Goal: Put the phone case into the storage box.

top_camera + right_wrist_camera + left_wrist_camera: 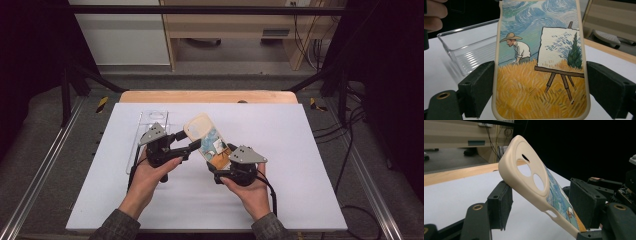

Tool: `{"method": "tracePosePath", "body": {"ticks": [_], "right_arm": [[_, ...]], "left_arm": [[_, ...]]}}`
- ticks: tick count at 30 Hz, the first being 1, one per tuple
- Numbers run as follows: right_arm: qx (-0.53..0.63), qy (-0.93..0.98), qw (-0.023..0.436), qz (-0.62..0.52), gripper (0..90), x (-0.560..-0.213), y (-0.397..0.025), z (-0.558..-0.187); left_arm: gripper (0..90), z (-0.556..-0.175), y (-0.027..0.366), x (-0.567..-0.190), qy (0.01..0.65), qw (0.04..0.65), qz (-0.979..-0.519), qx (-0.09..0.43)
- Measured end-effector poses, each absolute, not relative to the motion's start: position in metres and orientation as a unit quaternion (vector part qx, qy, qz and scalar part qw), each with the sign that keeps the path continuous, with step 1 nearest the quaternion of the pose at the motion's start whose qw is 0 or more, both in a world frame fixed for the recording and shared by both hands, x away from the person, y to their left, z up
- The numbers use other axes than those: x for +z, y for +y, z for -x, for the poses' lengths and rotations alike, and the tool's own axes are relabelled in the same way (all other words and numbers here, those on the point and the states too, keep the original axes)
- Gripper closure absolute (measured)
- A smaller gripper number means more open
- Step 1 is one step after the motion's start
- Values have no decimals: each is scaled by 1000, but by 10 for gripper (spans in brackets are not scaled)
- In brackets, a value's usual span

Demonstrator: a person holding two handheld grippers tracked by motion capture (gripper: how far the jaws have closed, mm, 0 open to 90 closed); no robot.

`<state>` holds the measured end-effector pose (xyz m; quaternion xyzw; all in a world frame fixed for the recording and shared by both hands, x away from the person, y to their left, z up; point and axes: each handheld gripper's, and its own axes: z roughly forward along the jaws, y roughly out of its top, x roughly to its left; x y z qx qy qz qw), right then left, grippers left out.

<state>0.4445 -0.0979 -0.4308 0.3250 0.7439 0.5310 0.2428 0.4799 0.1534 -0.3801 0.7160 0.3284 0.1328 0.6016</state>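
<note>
1. right gripper (220, 167) near edge of white table (300, 165), jaws closed on lower end of phone case (209, 141), pads on both side edges.
2. left gripper (187, 141) jaws spread; one pad touches case's cream camera end, other apart.
3. case tilted, lifted off table.
4. clear tray (145, 131) behind left gripper.

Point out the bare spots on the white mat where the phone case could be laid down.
The white mat is bare along its whole right side, beyond the right hand-held gripper, and along the near edge on both sides of the forearms. The crowded part is left of centre: the clear tray, the left hand-held gripper and the phone case.
</note>
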Motion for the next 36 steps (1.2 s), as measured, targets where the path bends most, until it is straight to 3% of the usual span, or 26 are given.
{"method": "tracePosePath", "body": {"ticks": [7,28,36], "right_arm": [[543,733,242,-331,120,-425,-95,-453],[543,739,232,-324,119,-421,-83,-457],[545,739,225,-325,119,-422,-82,-459]], "left_arm": [[386,-487,155,-370,330,605,-711,138],[667,-489,169,-362,339,625,-692,121],[727,-489,171,-362,338,639,-684,98]]}}
